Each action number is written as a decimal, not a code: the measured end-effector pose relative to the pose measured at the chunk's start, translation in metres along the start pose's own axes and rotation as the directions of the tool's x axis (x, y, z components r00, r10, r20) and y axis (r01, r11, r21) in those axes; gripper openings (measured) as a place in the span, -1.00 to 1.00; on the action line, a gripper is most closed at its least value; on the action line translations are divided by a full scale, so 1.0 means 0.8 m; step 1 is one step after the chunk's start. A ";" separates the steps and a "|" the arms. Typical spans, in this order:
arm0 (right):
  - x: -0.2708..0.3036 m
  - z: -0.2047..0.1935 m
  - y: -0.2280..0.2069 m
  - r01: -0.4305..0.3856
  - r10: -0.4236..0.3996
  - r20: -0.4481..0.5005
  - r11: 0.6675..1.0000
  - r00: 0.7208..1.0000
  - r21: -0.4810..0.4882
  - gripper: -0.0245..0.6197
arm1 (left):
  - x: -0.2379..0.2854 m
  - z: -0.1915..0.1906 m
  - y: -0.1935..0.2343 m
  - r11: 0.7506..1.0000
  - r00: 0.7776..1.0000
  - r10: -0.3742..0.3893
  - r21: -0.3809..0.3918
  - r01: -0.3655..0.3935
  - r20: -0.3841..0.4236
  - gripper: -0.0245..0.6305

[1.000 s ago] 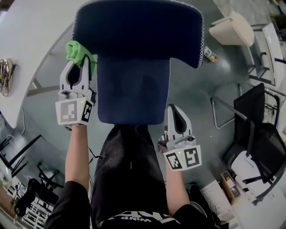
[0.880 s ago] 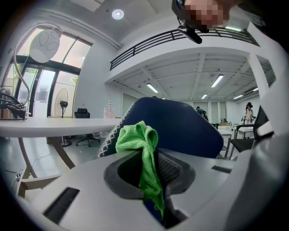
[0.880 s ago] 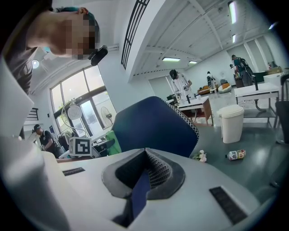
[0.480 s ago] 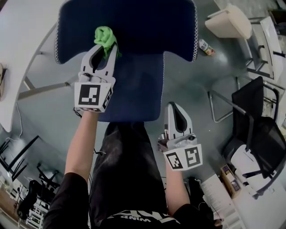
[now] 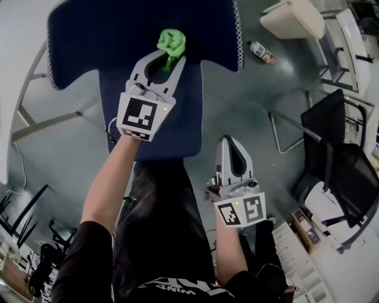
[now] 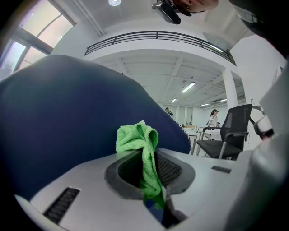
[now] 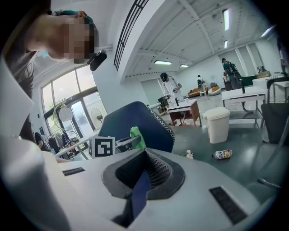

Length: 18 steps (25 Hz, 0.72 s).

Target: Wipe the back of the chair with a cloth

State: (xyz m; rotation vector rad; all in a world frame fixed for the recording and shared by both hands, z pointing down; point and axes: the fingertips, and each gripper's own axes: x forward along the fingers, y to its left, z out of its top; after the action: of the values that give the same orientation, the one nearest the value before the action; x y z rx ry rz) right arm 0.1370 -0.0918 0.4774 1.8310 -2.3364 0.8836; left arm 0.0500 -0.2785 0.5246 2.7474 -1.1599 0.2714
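Observation:
The blue chair [image 5: 142, 41] with white edge stitching fills the top of the head view. My left gripper [image 5: 169, 58] is shut on a bunched green cloth [image 5: 171, 42], which rests against the chair's blue back near its middle. In the left gripper view the cloth [image 6: 137, 140] sticks up between the jaws, with the chair's blue surface [image 6: 58, 122] just behind it. My right gripper [image 5: 229, 143] is shut on nothing, held low to the right of the chair and apart from it. From the right gripper view the chair [image 7: 131, 119] and cloth [image 7: 137, 134] show ahead.
A white bin [image 5: 290, 18] and a bottle [image 5: 260, 51] are on the grey floor at the upper right. A black office chair [image 5: 337, 154] stands at the right. A white table [image 5: 18, 59] curves along the left. The person's legs are right behind the chair.
My left gripper has carried the green cloth from the chair's left edge rightward and farther up across the blue back. The right gripper has stayed put.

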 end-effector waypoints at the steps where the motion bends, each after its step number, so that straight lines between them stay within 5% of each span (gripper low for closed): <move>1: -0.002 -0.001 -0.002 0.004 -0.004 -0.001 1.000 1.000 0.000 -0.93 | 0.005 0.000 -0.009 1.000 1.000 -0.018 -0.001 0.018 -0.001 -0.74; 10: -0.001 -0.003 -0.007 0.005 -0.005 0.002 1.000 1.000 0.011 -0.93 | 0.008 0.014 -0.061 0.988 0.988 -0.152 0.040 0.151 0.030 -0.74; 18: 0.015 -0.008 0.007 -0.036 0.036 -0.009 0.999 0.999 0.011 -0.93 | -0.076 -0.020 0.014 0.999 0.999 0.042 -0.010 -0.042 -0.024 -0.74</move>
State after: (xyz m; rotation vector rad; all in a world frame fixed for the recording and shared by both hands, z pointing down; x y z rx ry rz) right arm 0.1268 -0.0989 0.4848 1.7905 -2.3708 0.9089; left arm -0.0016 -0.2410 0.5271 2.7055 -1.2112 0.3009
